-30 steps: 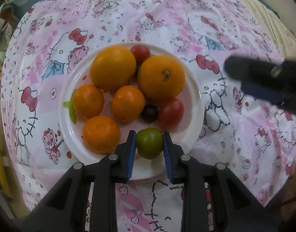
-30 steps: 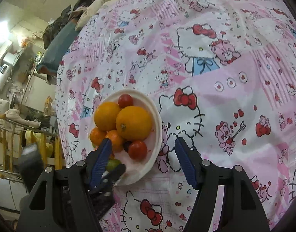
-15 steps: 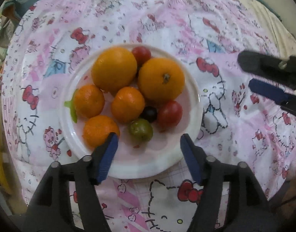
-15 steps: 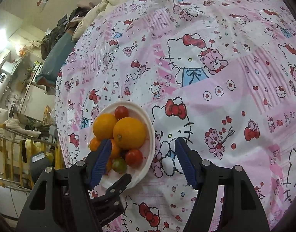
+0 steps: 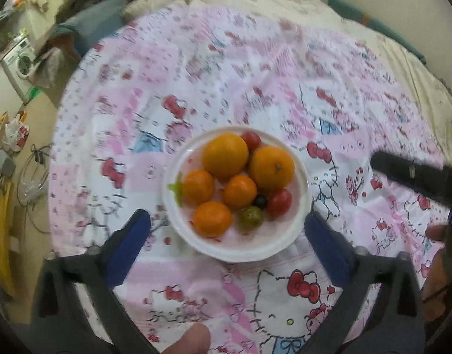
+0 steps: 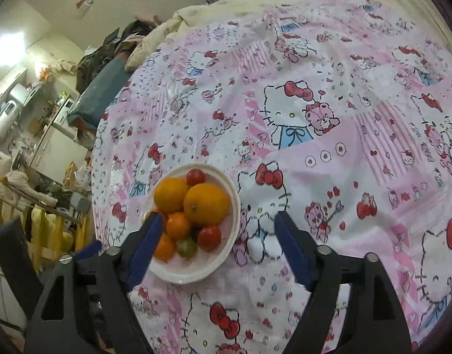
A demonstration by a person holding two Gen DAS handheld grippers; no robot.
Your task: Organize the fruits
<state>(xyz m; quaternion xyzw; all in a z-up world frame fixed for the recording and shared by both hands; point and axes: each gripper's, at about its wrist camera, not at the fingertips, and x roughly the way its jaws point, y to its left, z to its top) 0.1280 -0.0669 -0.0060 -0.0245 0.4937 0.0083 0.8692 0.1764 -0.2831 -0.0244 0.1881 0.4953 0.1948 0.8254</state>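
Now we see green tomato (image 5: 249, 217) released, resting on white plate (image 5: 303, 177) near its front rim, beside dark grape (image 5: 259, 200) and red tomato (image 5: 279, 202). Left gripper (image 5: 227, 230) has pulled back, fingers wide apart, empty. Right gripper (image 6: 217, 237) also spread open, empty. Bed cover otherwise fruit-free; sorting looks finished.

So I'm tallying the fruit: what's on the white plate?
On the white plate: two big oranges, three small mandarins, two red tomatoes, one green tomato, a dark berry. Anything beneath them is hidden.
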